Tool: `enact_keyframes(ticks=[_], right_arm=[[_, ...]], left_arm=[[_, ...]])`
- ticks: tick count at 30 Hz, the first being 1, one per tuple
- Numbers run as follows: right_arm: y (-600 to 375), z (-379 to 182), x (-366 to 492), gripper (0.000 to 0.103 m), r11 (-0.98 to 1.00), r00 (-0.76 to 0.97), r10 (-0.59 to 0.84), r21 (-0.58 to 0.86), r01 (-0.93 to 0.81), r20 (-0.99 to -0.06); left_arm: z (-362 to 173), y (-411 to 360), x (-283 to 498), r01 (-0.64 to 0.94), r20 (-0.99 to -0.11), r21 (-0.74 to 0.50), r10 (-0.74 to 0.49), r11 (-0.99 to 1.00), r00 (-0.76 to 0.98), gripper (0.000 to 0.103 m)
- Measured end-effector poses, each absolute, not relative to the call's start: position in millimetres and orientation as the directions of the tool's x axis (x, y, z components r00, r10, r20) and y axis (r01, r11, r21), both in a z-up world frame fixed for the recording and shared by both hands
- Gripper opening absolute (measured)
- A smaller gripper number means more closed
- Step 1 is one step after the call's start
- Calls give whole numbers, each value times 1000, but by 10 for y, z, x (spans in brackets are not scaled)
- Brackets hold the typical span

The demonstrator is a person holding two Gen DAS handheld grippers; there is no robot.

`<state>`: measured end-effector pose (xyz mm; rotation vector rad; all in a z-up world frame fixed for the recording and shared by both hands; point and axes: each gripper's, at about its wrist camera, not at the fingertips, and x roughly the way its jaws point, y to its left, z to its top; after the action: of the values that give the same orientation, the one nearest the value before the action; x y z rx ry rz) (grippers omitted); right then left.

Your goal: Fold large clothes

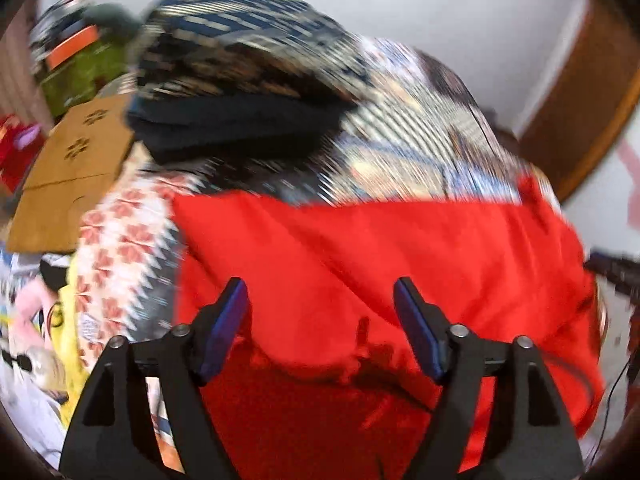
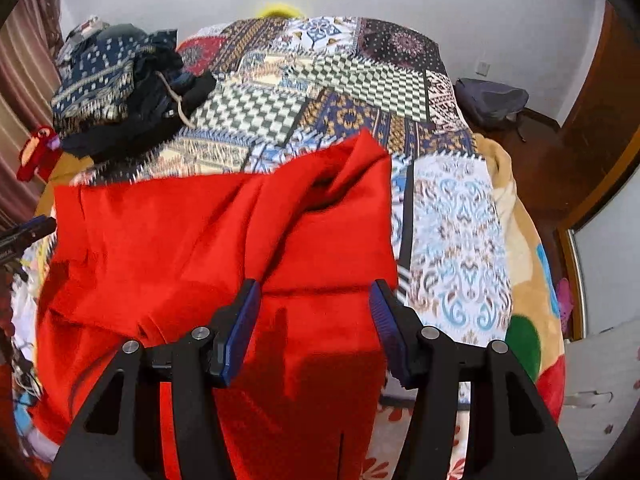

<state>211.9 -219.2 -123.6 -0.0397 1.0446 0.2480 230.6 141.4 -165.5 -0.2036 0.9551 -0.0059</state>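
Red garment (image 2: 192,240) is spread on the patchwork bedspread (image 2: 460,216), with left gripper (image 1: 320,312) and right gripper (image 2: 314,300) held wide above it, nothing clamped.

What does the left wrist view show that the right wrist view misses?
Only the left wrist view: a flat cardboard sheet left of the bed and a green box with an orange lid behind it.

Only the right wrist view: a grey bag on the floor past the bed, a wall socket, and the red garment's bunched far corner.

Both: the red garment spread on the patchwork cover, the dark clothes pile, and each view's own gripper, left and right, jaws apart above the red cloth.
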Motion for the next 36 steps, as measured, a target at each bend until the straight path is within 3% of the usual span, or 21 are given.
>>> enact_keyframes(ticks=[4,12,17,20,25,27,28,29,32,33,35,36], right_arm=[[-2317,-1199,2290,65,980,490,182,117,-160,-853],[-2555,-1398,2558,65,970,432,239,235,-63,-870],[-2574,-1651,2680,65,940,347,333,340,-43,-877],[-2552,-1685,2703,65,928,364,363,369,-55,-858],[-2536,-1804,2838,65,896,362,427,442,-47,-828],[-2523,-1865,2898,60,885,355,448,464,-43,-821],[-2522,-1897,2910,50,882,355,449,470,-31,-820],[-2519,-1911,2909,38,882,354,448,470,-25,-821],[-2553,-1892,2852,20,872,359,463,490,-19,-810],[-2566,-1869,2828,18,869,365,467,494,-21,-806],[-2579,-1784,2753,15,872,389,461,489,-33,-797],[-2584,-1738,2731,15,873,403,459,486,-38,-792]], left_arm=[[-1626,1824,2316,-178,-788,-242,-87,954,609,79],[-2228,2290,2443,-321,-829,-437,-238,840,507,79],[-2507,2331,2516,-378,-834,-474,-268,795,481,83],[-2499,2272,2588,-365,-829,-479,-275,798,487,89],[-2544,2082,2753,-292,-838,-457,-297,840,458,91],[-2549,1994,2785,-268,-844,-434,-283,860,456,90],[-2556,1978,2796,-263,-844,-429,-280,865,457,89],[-2557,1959,2798,-255,-843,-429,-282,867,458,79],[-2519,1868,2785,-227,-844,-433,-304,872,442,49],[-2460,1833,2765,-206,-841,-422,-297,883,451,43],[-2337,1764,2747,-166,-840,-398,-286,902,461,18],[-2274,1744,2734,-149,-835,-397,-289,906,468,18]])
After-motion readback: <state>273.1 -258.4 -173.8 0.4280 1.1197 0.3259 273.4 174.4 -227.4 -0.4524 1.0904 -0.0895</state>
